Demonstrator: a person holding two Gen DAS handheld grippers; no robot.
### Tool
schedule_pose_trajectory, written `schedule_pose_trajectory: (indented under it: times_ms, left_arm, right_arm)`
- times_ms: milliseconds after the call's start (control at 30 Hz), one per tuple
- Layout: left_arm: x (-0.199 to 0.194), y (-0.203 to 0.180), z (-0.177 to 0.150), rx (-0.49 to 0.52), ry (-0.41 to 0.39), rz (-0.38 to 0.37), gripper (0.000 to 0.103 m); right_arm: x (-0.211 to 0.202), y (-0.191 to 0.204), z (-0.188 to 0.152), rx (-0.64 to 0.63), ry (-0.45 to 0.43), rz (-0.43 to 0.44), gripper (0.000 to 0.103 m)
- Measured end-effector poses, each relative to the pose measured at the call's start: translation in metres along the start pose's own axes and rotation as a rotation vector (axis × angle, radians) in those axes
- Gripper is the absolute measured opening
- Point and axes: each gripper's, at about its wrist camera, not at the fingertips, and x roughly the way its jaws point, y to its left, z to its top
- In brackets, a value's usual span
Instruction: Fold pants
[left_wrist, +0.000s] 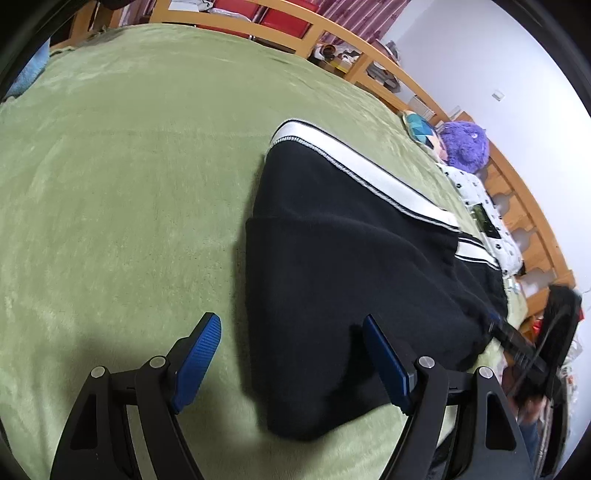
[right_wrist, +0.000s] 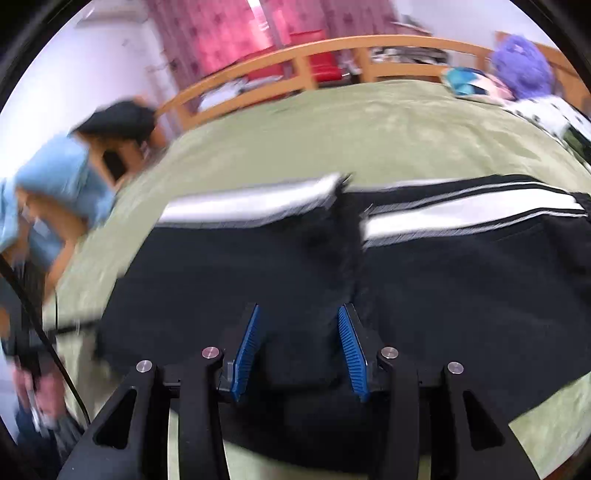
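Black pants half-folded on a green blanket, both grippers hovering over them.

The left gripper (left_wrist: 291, 354) stood wide open and gripped nothing, one blue pad over the blanket (left_wrist: 122, 184) and the other over the pants' (left_wrist: 332, 266) near corner. The right gripper (right_wrist: 298, 347) was partly open above the black cloth; the blurred view did not show whether its pads touched it. The pants lay folded over themselves, their long axis running along the white side stripe (left_wrist: 369, 173) toward the pillows, the folded end nearest the left gripper. A wooden bed rail (left_wrist: 417, 88), a purple plush toy (left_wrist: 465, 147) and red curtains (right_wrist: 221, 40) bordered the bed.
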Motion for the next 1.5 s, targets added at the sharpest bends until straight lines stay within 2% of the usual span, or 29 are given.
schedule_pose_trajectory:
  times_ms: [67,133,167,267,333,433,500,533,600,633,667,767,833,900,1067,1133,1200,1333,1400,1500]
  left_arm:
    - [0.014,0.000,-0.007,-0.001,0.058,0.035,0.078]
    - [0.012,-0.004,-0.017,0.044,0.029,0.050,0.078]
    - [0.010,-0.008,-0.020,0.081,0.047,0.062,0.078]
    - [-0.001,-0.012,-0.018,0.089,0.077,0.028,0.076]
    - [-0.013,-0.016,-0.010,0.096,0.042,0.003,0.076]
    - [-0.025,-0.020,0.006,0.107,-0.049,0.014,0.076]
    - [-0.025,-0.024,0.019,0.105,-0.075,-0.035,0.076]
    - [-0.022,-0.027,0.025,0.107,-0.091,-0.073,0.076]
    - [-0.010,-0.030,0.035,0.098,-0.118,-0.091,0.076]
    - [-0.002,-0.030,0.036,0.090,-0.101,-0.076,0.076]
    - [0.011,-0.030,0.036,0.086,-0.051,-0.058,0.076]
    - [0.026,-0.030,0.013,0.105,0.011,-0.067,0.075]
    - [0.022,-0.029,-0.006,0.136,-0.005,-0.071,0.075]
    - [0.010,-0.031,-0.012,0.161,0.002,-0.078,0.075]
    - [-0.013,-0.021,-0.006,0.072,0.006,-0.126,0.076]
    - [-0.020,-0.015,-0.005,0.045,-0.013,-0.098,0.076]
    - [-0.022,-0.011,-0.010,0.041,-0.024,-0.047,0.077]
    - [-0.006,-0.005,-0.024,0.012,0.024,0.053,0.077]
    - [-0.002,0.001,-0.032,-0.017,0.018,0.051,0.077]
    - [-0.005,0.007,-0.036,-0.060,-0.017,0.033,0.078]
  right_arm:
    - [0.008,0.003,-0.014,-0.051,0.029,-0.044,0.044]
    - [0.007,0.010,-0.014,-0.065,0.025,-0.054,0.044]
    - [0.003,0.010,-0.012,-0.077,0.036,-0.057,0.044]
    - [-0.015,0.008,-0.002,-0.067,0.014,-0.039,0.044]
    - [-0.023,0.007,0.005,-0.046,-0.026,-0.018,0.049]
    - [-0.025,0.012,0.007,-0.027,-0.068,-0.005,0.049]
    - [-0.017,0.013,0.003,-0.034,-0.043,-0.006,0.049]
    - [-0.011,0.016,-0.006,-0.060,-0.022,-0.042,0.050]
    - [-0.001,0.018,-0.019,-0.101,0.019,-0.091,0.050]
    - [0.002,0.015,-0.022,-0.111,0.021,-0.094,0.050]
    - [-0.003,0.015,-0.025,-0.110,0.005,-0.093,0.050]
    - [-0.009,0.011,-0.023,-0.084,0.020,-0.079,0.050]
    - [-0.012,0.008,-0.022,-0.064,0.026,-0.067,0.050]
    - [-0.018,0.007,-0.018,-0.049,0.016,-0.061,0.050]
    - [-0.039,-0.003,-0.011,0.025,-0.095,-0.065,0.050]
    - [-0.037,-0.008,-0.016,0.081,-0.105,-0.022,0.055]
    - [-0.025,-0.005,-0.023,0.066,-0.042,-0.018,0.056]
    - [-0.015,0.013,-0.038,-0.078,-0.025,-0.129,0.056]
    - [-0.020,0.018,-0.037,-0.094,-0.013,-0.146,0.056]
    - [-0.032,0.010,-0.038,-0.029,-0.005,-0.114,0.056]
